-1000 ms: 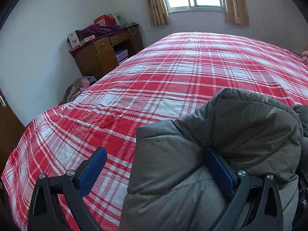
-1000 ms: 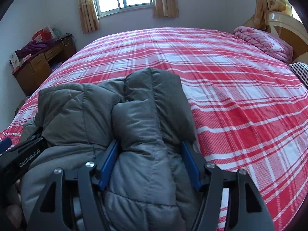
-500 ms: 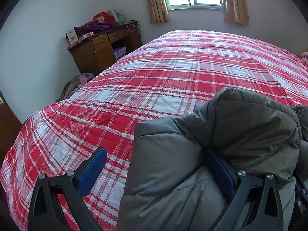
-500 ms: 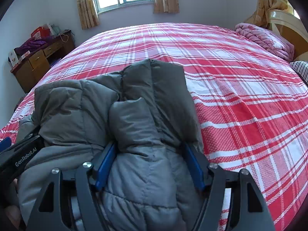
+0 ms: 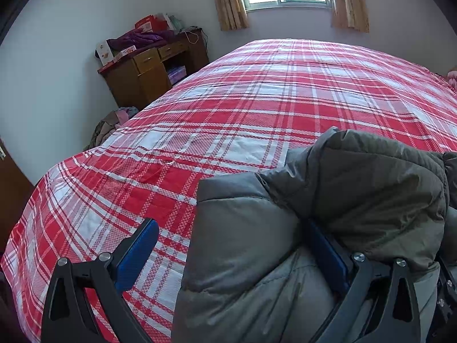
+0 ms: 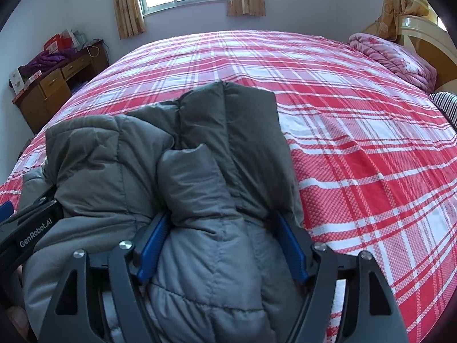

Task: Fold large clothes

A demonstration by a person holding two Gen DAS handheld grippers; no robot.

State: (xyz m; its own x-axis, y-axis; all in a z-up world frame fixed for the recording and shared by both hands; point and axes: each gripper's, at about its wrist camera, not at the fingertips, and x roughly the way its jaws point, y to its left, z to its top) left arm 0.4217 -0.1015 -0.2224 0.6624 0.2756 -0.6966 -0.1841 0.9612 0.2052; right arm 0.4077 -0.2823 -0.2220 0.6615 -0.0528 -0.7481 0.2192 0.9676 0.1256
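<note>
Bed with a red and white plaid sheet fills most of both views, running back to a curtained window. At its near edge lies a grey padded jacket, bunched into thick folds, directly under both grippers.

The jacket looks soft, puffy and light for its bulk. Its shell has a smooth sheen, so it will probably slip between pads, and the filling will likely spring back when released. A thick folded edge or a seam seems the surest place to take hold, since a single layer may slide free.

The right gripper straddles a fat roll of the jacket. Its jaws have just been opening, with the roll between them; both blue pads lie against the fabric, but whether they press on it cannot be told.

The left gripper stands wide apart. One pad hangs free over the sheet; the other is tucked under a fold of the jacket, gripping nothing.
</note>
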